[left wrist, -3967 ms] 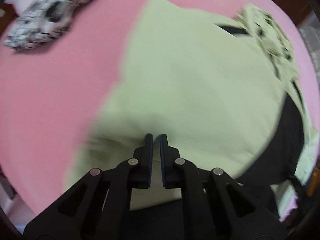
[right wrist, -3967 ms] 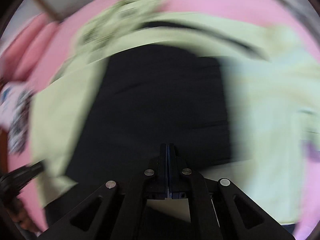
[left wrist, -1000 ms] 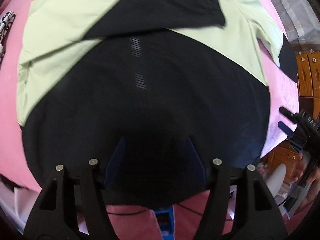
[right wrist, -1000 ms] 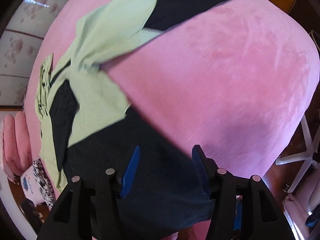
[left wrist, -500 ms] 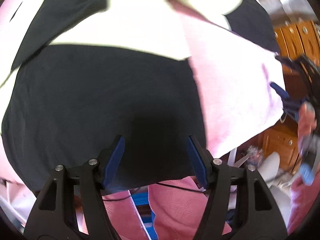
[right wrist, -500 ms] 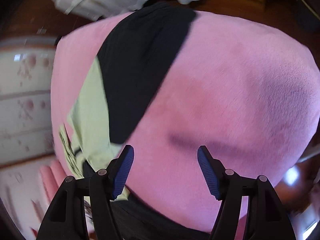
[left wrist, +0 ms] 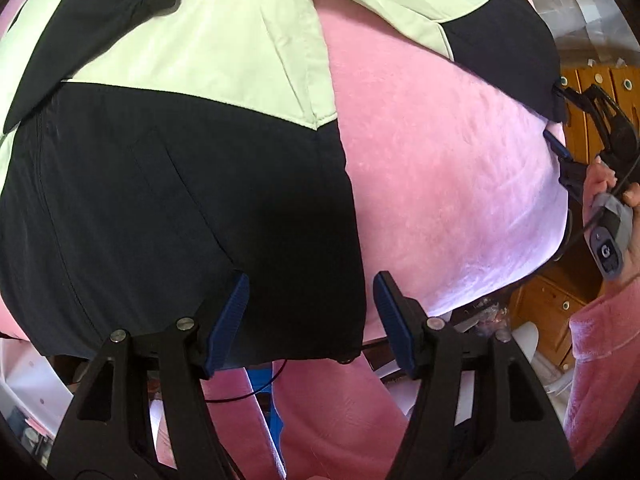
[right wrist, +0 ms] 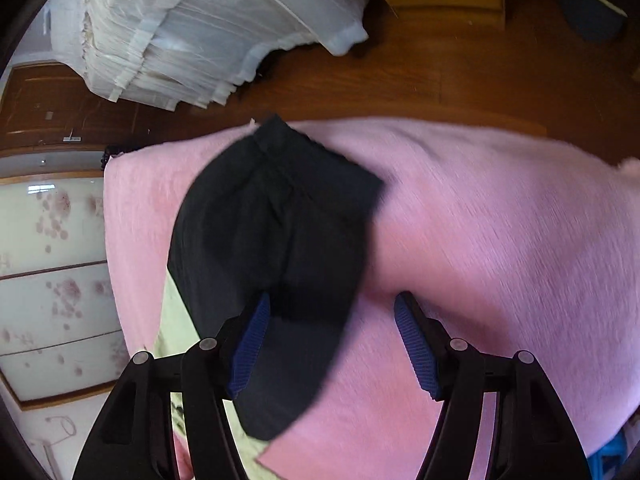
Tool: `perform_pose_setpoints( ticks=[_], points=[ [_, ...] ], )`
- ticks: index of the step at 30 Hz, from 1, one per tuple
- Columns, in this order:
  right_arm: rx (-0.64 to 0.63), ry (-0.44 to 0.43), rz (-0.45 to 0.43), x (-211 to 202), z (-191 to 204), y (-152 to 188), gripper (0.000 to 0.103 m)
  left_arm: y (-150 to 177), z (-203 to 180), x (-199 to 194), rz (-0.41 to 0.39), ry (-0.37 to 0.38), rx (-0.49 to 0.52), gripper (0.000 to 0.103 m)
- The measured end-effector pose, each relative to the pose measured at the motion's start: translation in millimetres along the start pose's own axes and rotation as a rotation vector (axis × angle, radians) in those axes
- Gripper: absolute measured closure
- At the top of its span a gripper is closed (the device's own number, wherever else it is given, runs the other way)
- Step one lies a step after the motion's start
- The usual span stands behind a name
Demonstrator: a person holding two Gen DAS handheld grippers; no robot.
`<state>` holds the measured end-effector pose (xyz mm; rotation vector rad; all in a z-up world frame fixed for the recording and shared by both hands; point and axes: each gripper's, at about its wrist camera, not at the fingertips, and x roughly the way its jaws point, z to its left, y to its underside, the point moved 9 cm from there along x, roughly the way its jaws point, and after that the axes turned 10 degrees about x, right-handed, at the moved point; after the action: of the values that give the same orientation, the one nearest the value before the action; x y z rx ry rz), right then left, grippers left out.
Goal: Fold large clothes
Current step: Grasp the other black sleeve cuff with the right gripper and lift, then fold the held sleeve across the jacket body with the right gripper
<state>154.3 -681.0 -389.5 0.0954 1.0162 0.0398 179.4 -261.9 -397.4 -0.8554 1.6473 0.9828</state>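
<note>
Left wrist view showing the jacket (left wrist: 180, 200) lying flat on the pink blanket (left wrist: 440, 168), one black-cuffed sleeve (left wrist: 500, 36) stretching out sideways, so seemingly only partly folded, with the sleeve and body folds looking left to do. Hovering over the black hem corner with the left gripper (left wrist: 310, 320) parted fairly wide, nothing pinched, no contact visible. Closing somewhat on the right gripper (right wrist: 332, 344), poised above the sleeve cuff's edge, cloth lying below the gap, pads (right wrist: 250, 344) pressing on nothing.
</note>
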Motion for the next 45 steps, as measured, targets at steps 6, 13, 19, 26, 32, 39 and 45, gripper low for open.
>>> perform_pose_setpoints(
  ticks=[6,13,19,26,32,39,45],
  points=[
    [-0.058,0.005,-0.159,-5,7,-34,0.093,-5,12,-3,-0.04,-0.007,0.016,0.042],
    [-0.141,-0.042,-0.353,-53,52,-20,0.093,2,58,-31,-0.109,-0.003,-0.045,0.042],
    [-0.382,-0.099,-0.555,-115,134,45,0.094,14,108,-56,-0.166,0.016,-0.087,0.042],
    [-0.699,-0.175,-0.692,-159,229,174,0.094,34,192,-85,-0.236,0.073,-0.157,0.042],
    [-0.939,-0.243,-0.681,-147,276,321,0.094,63,280,-106,-0.277,0.078,-0.183,0.042],
    [-1.077,-0.26,-0.491,-63,274,469,0.094,87,376,-109,-0.316,0.061,-0.219,0.042],
    [-1.193,-0.129,-0.323,63,227,549,0.093,80,431,-93,-0.324,0.055,-0.244,0.042]
  ],
)
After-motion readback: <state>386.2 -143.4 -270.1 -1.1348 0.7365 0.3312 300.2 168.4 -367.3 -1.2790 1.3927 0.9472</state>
